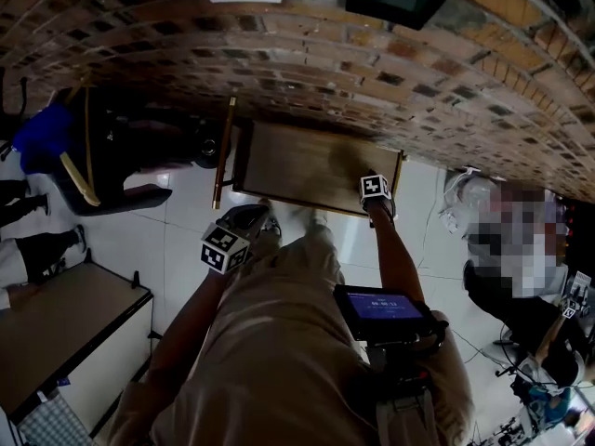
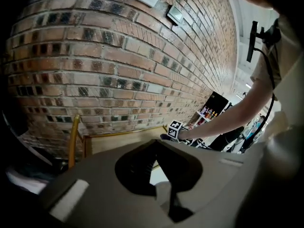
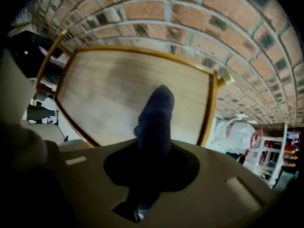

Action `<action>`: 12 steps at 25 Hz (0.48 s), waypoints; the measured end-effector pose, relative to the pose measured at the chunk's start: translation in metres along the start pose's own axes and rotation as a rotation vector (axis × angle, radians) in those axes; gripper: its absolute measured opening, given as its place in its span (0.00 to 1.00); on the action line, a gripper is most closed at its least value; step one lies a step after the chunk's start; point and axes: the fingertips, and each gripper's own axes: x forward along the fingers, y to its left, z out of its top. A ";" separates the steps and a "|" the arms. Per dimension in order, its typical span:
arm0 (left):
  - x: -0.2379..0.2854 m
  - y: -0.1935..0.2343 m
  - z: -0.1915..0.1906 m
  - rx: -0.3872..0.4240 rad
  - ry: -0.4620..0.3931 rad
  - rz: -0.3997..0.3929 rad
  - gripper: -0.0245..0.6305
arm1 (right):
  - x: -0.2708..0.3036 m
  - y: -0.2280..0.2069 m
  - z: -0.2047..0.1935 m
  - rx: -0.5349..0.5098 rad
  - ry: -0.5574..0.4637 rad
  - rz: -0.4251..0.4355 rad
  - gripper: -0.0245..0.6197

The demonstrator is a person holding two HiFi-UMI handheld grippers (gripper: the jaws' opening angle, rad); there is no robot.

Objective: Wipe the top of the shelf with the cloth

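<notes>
The shelf top (image 1: 297, 167) is a pale wooden board in a gold frame, set against the brick wall. My right gripper (image 1: 374, 196) reaches over its right front corner. In the right gripper view a dark blue cloth (image 3: 155, 120) sticks out of the right gripper (image 3: 151, 141), which is shut on it, and the cloth's end lies over the shelf top (image 3: 109, 94). My left gripper (image 1: 249, 219) hangs back by the person's leg, short of the shelf's front edge. Its jaws (image 2: 157, 148) look closed with nothing in them.
The brick wall (image 1: 307, 72) runs behind the shelf. A black seat (image 1: 116, 161) with a blue item stands to the left and a low cabinet (image 1: 65, 328) at lower left. A clear plastic bag (image 1: 468, 200) and another person are at the right, on white floor tiles.
</notes>
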 end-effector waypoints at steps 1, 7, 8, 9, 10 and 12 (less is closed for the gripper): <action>-0.006 0.008 -0.004 -0.013 -0.008 0.007 0.04 | -0.010 0.020 0.013 -0.007 -0.034 0.033 0.14; -0.040 0.050 -0.032 -0.086 -0.037 0.020 0.04 | -0.045 0.200 0.073 -0.062 -0.129 0.398 0.14; -0.043 0.054 -0.036 -0.094 -0.041 0.017 0.04 | -0.048 0.227 0.079 -0.078 -0.130 0.443 0.14; -0.046 0.060 -0.040 -0.103 -0.043 0.017 0.04 | -0.050 0.253 0.085 -0.096 -0.131 0.484 0.14; -0.050 0.066 -0.043 -0.111 -0.045 0.020 0.04 | -0.051 0.279 0.090 -0.115 -0.132 0.520 0.14; -0.059 0.078 -0.049 -0.121 -0.050 0.019 0.04 | -0.050 0.330 0.098 -0.159 -0.130 0.578 0.14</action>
